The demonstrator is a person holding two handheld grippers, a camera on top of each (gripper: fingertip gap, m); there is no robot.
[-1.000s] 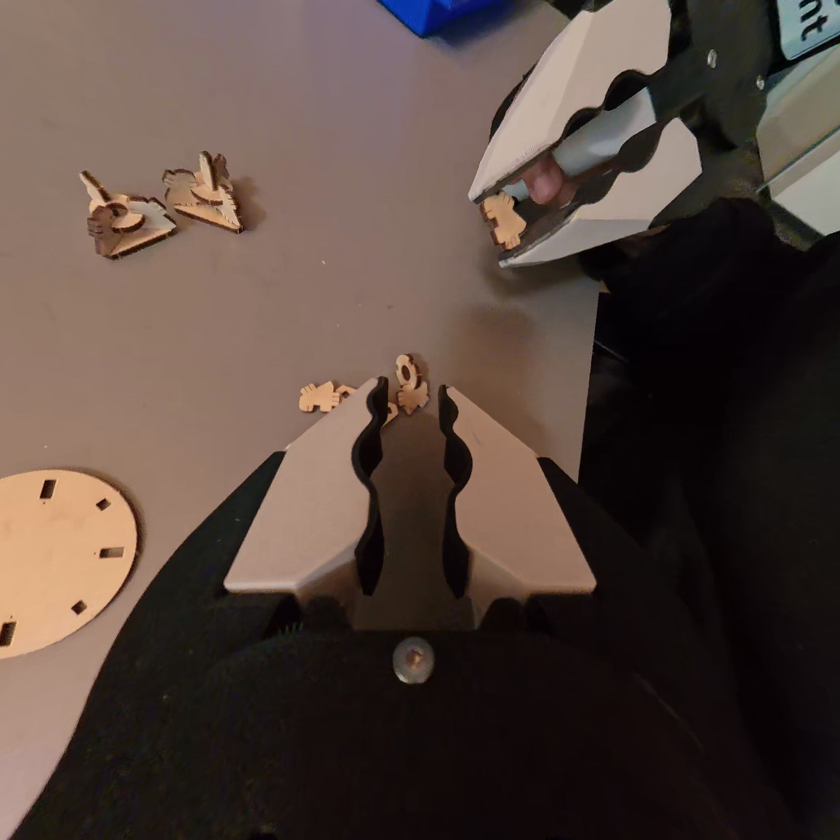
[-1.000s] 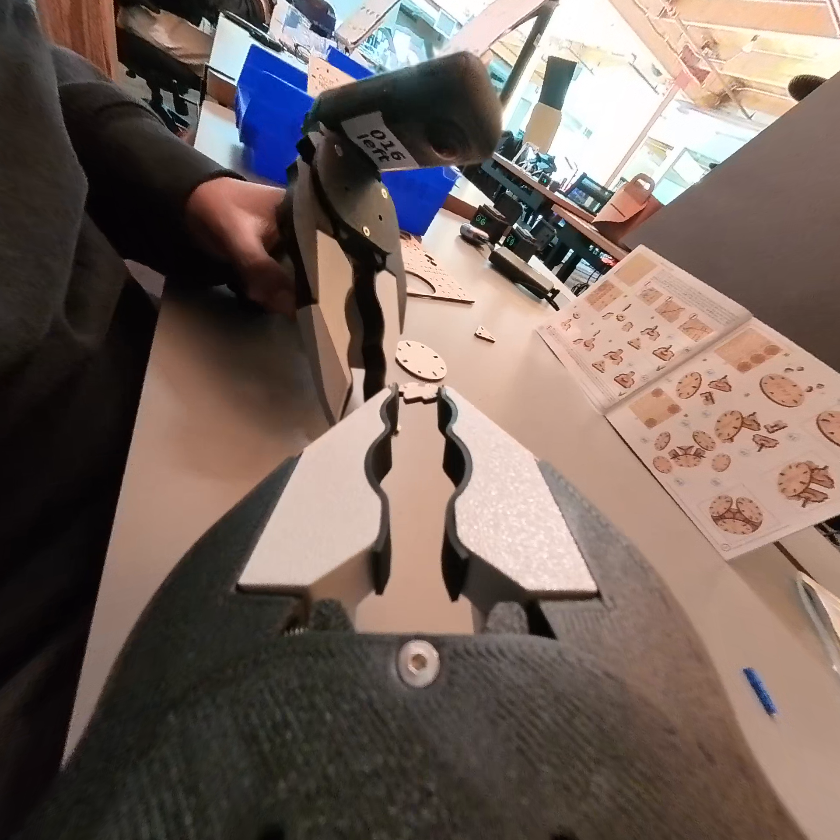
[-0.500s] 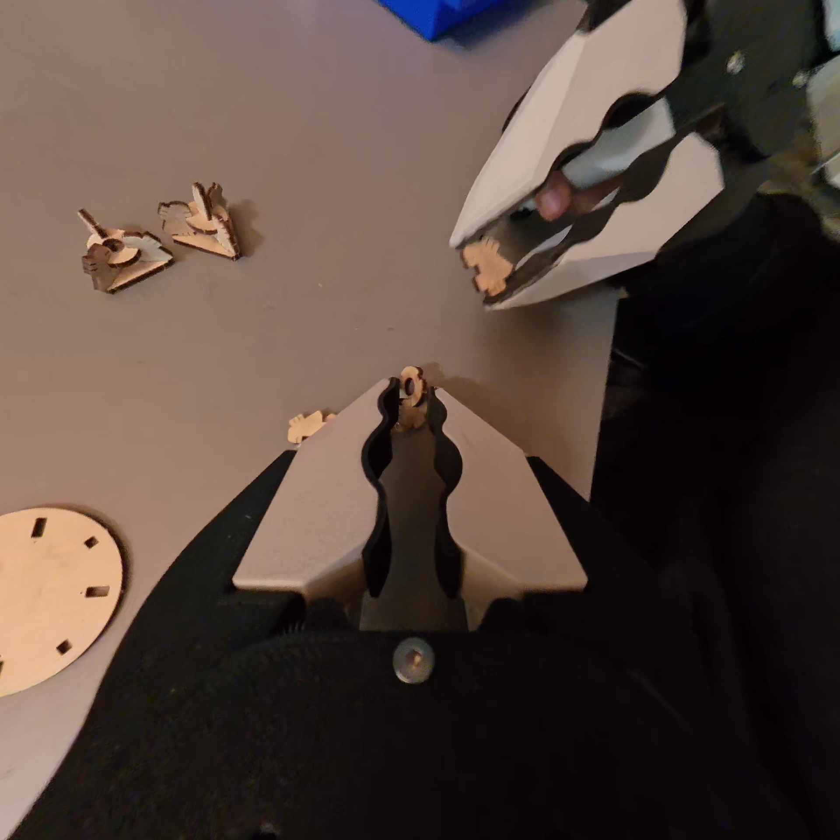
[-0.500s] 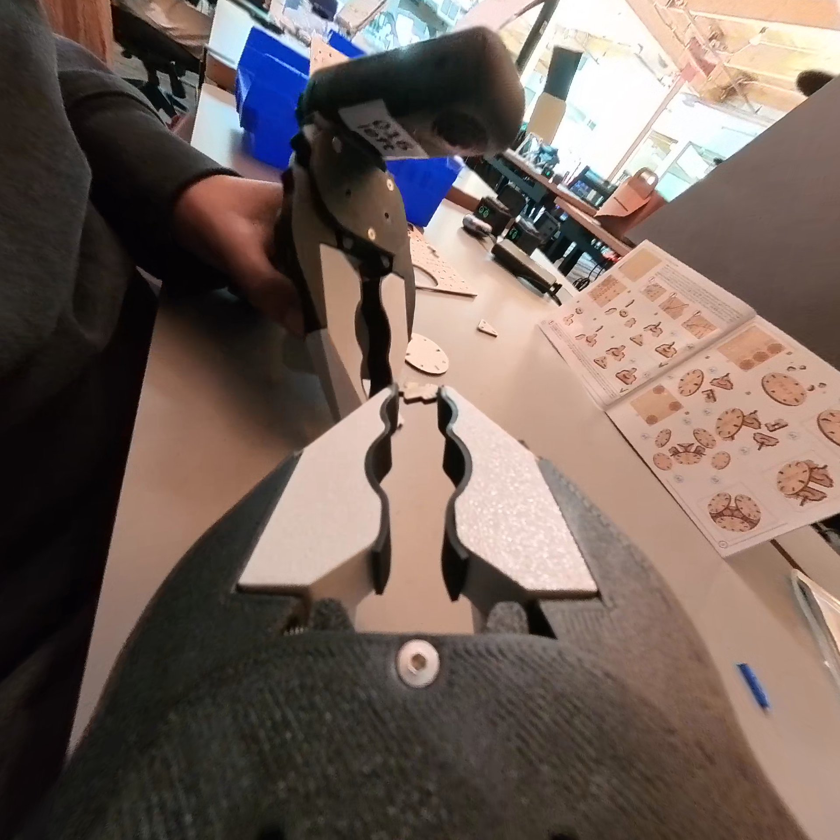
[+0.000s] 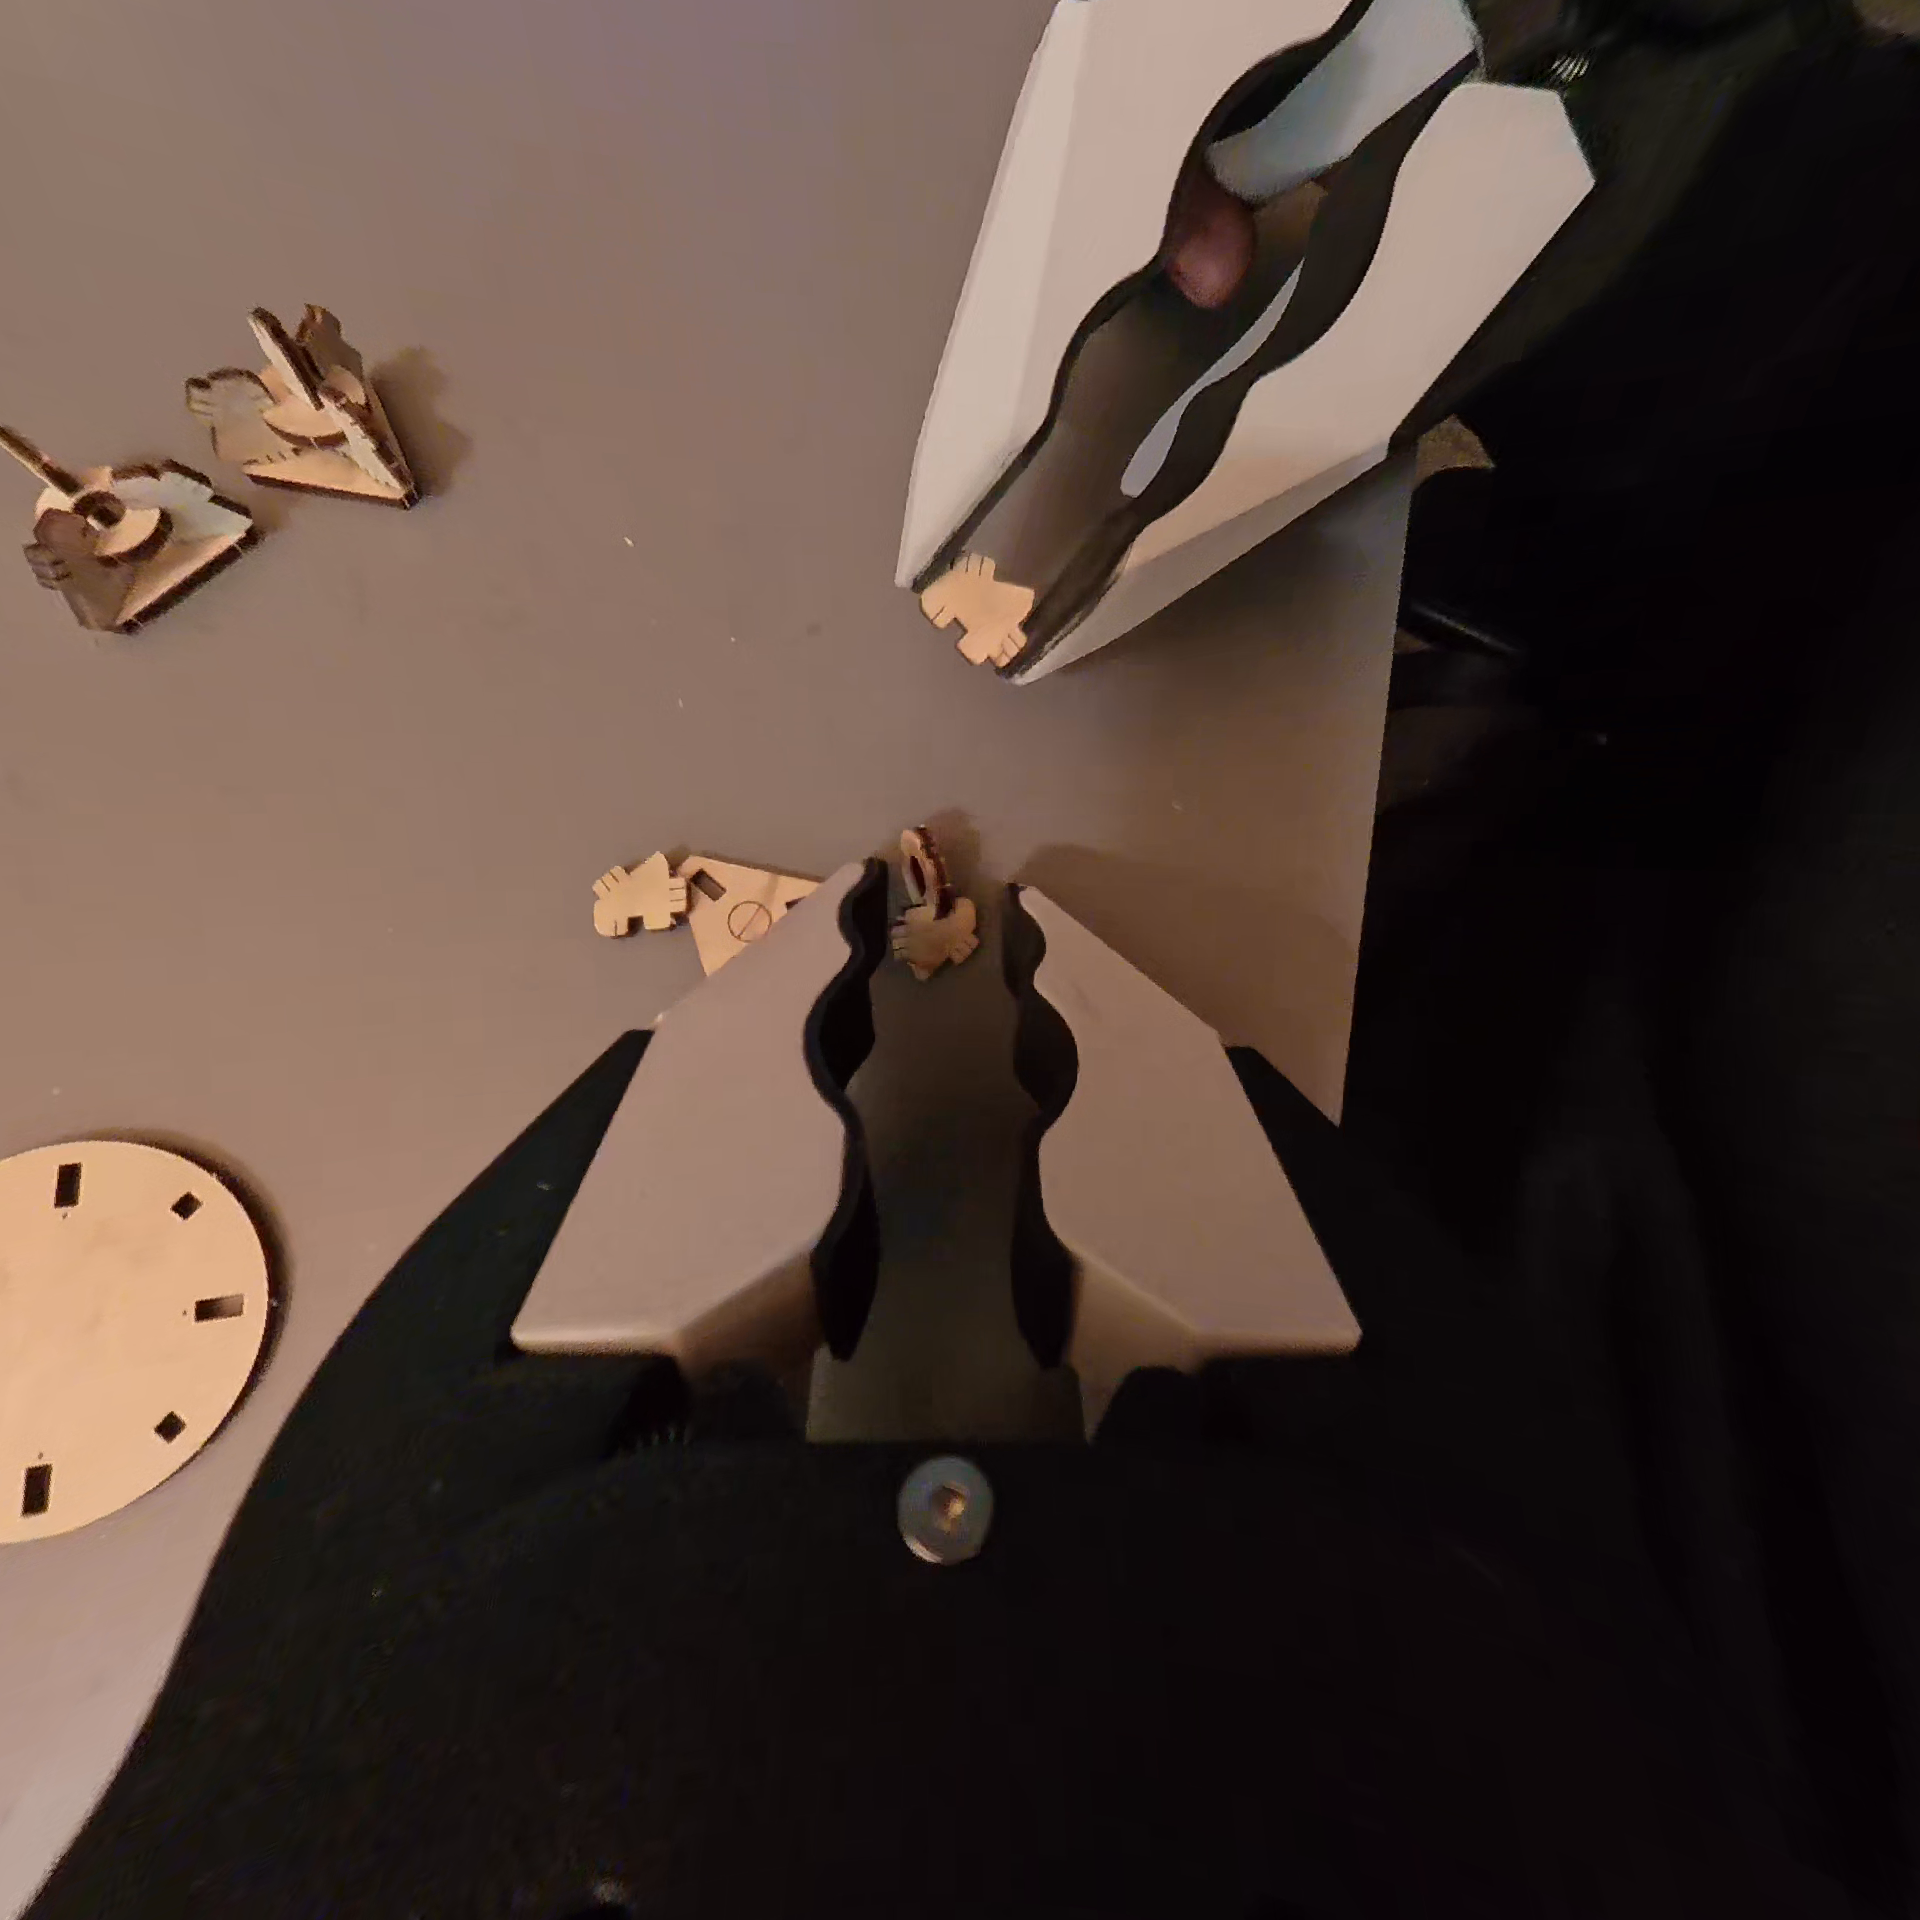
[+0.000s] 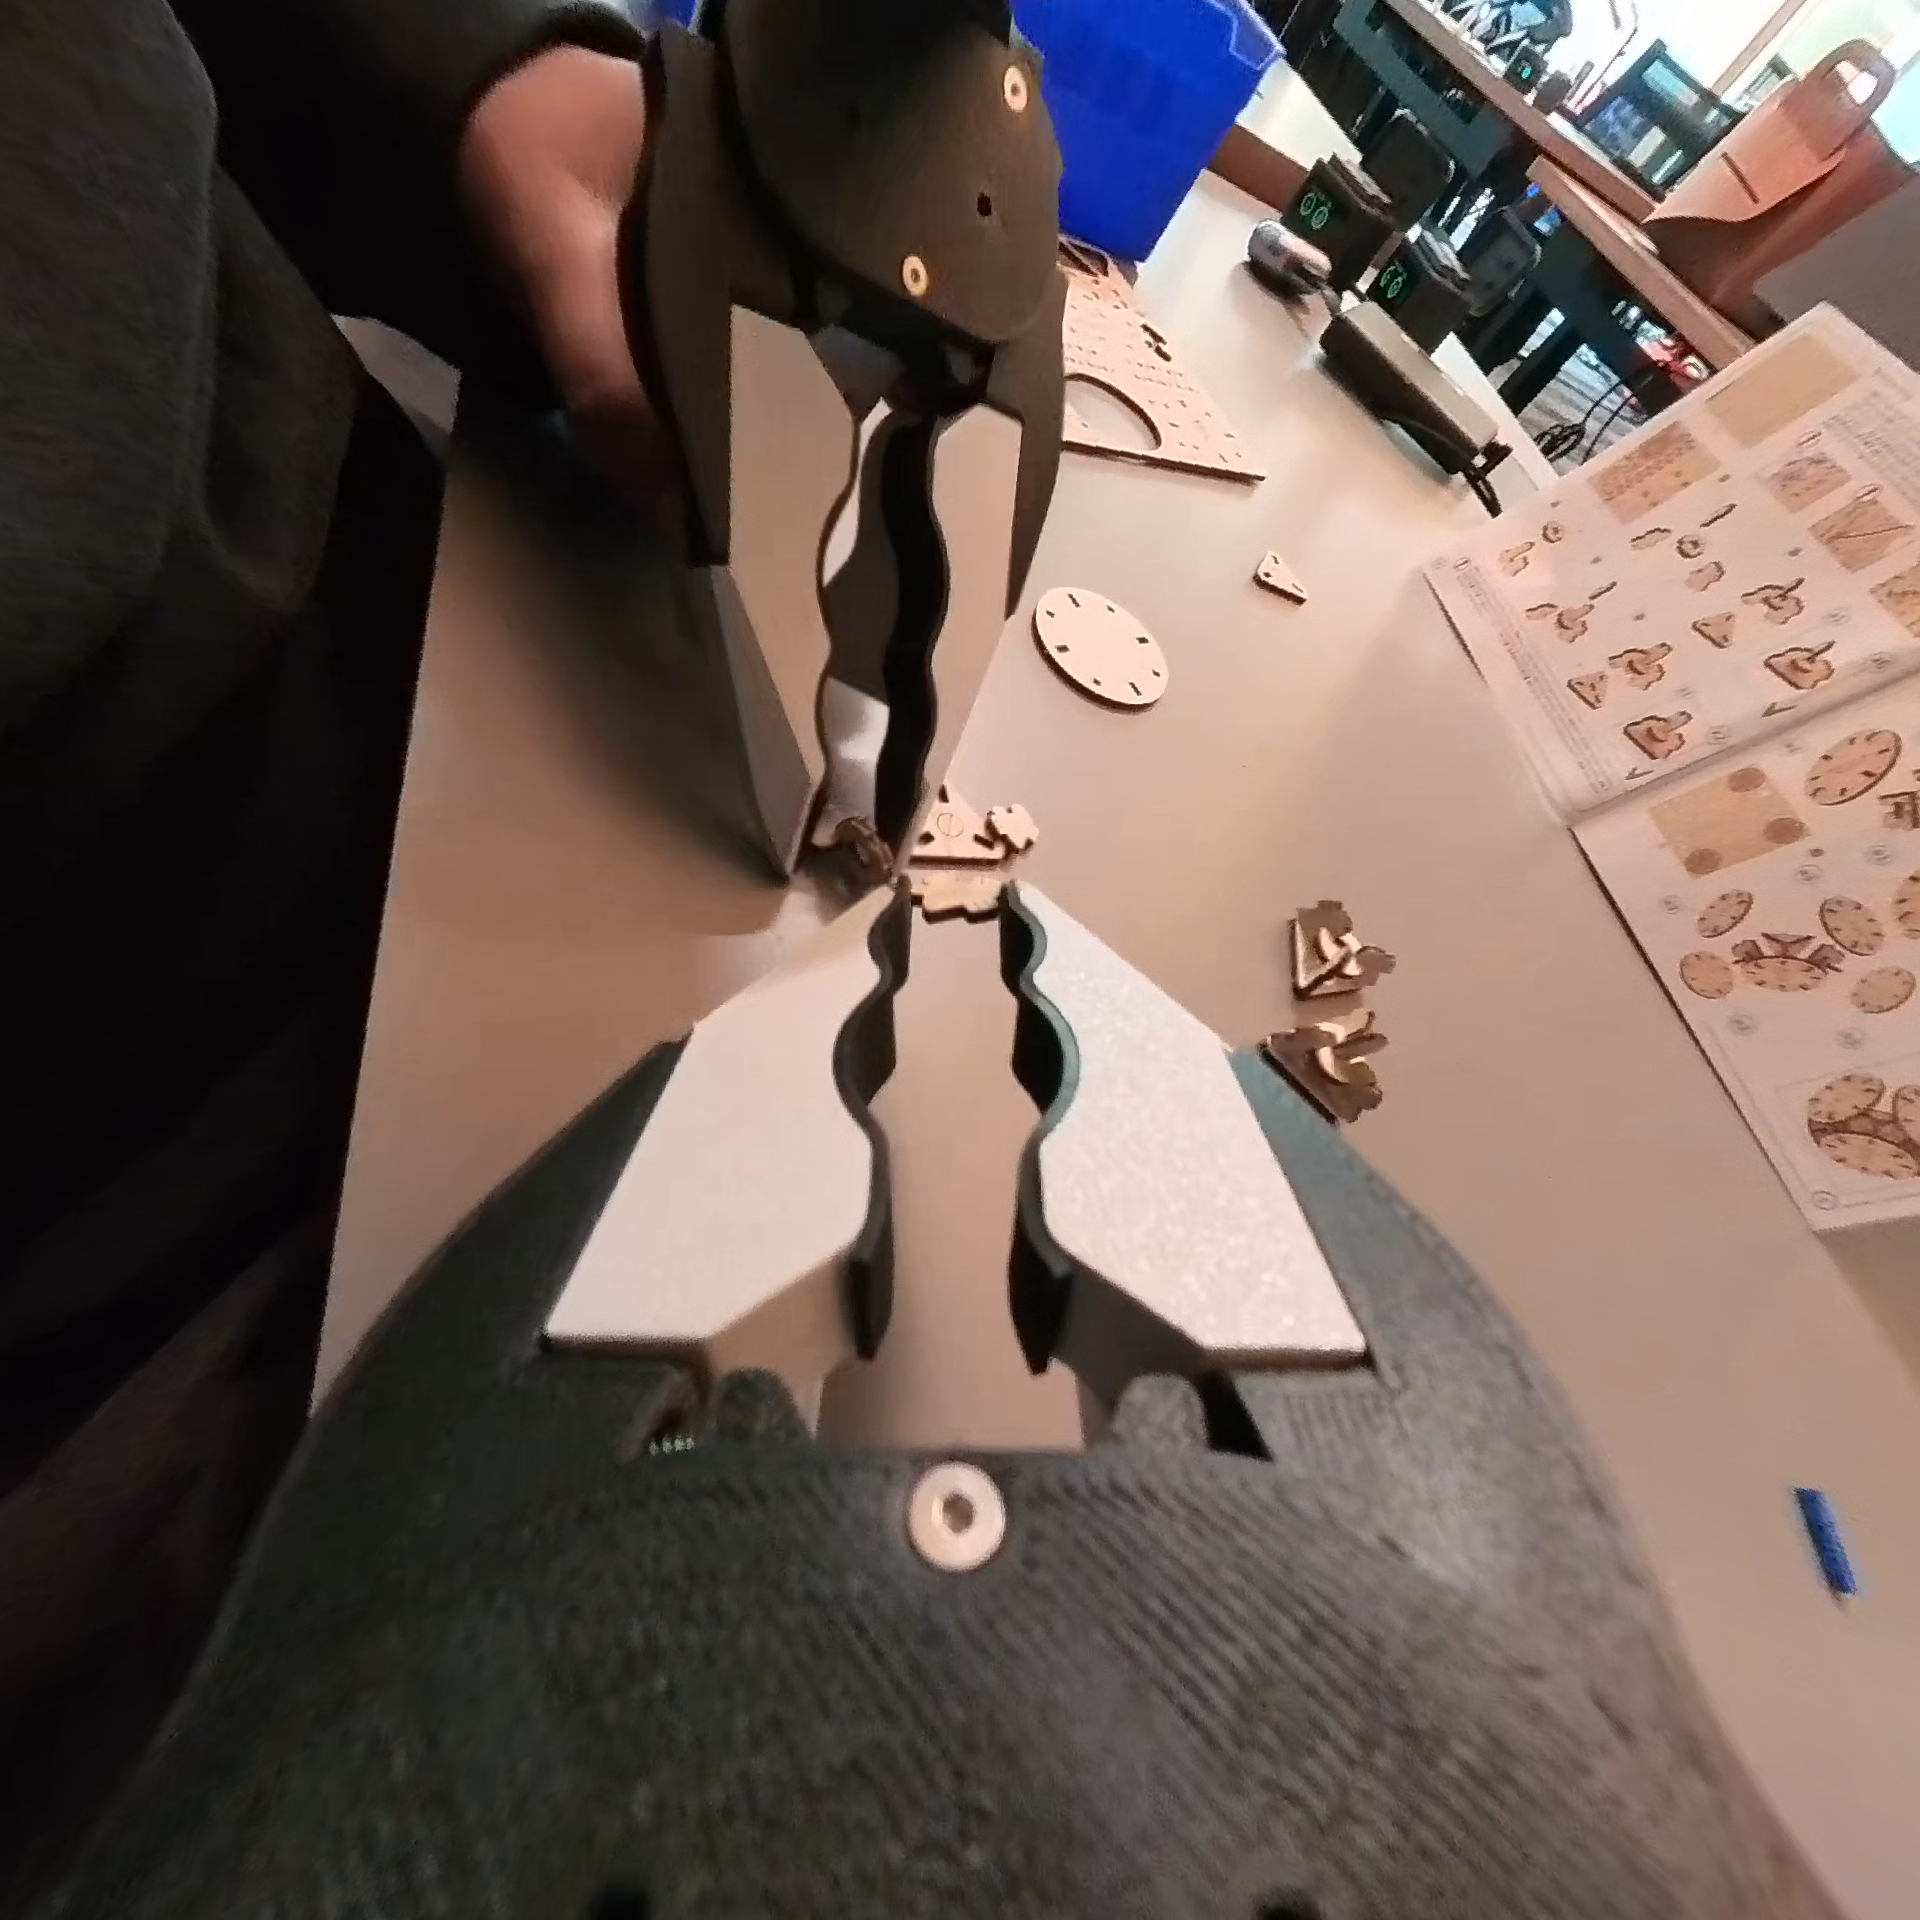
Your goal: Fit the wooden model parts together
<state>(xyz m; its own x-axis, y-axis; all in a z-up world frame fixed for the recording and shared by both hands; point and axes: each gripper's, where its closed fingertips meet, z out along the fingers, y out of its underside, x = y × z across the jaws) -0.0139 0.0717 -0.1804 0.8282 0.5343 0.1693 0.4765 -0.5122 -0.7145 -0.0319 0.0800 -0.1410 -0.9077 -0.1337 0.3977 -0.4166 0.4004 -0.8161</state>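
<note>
1. The grey table top (image 5: 520,727) looks smooth and matt to me.
2. I see a pale round wooden disc (image 5: 114,1340), lower left of the left wrist view, flat plywood with dark-edged slots.
3. The small cross-shaped wooden piece (image 6: 961,899) at frame centre in my right wrist view looks like bare unvarnished ply.
4. My right gripper (image 6: 956,904) has speckled matt grey fingers (image 6: 1153,1164) with black pads.
5. The printed paper booklet (image 6: 1714,810) at right has a slight sheen.

2 wooden assemblies (image 5: 218,468) left of tongs (image 5: 940,904), disc (image 5: 114,1340) nearer
</note>
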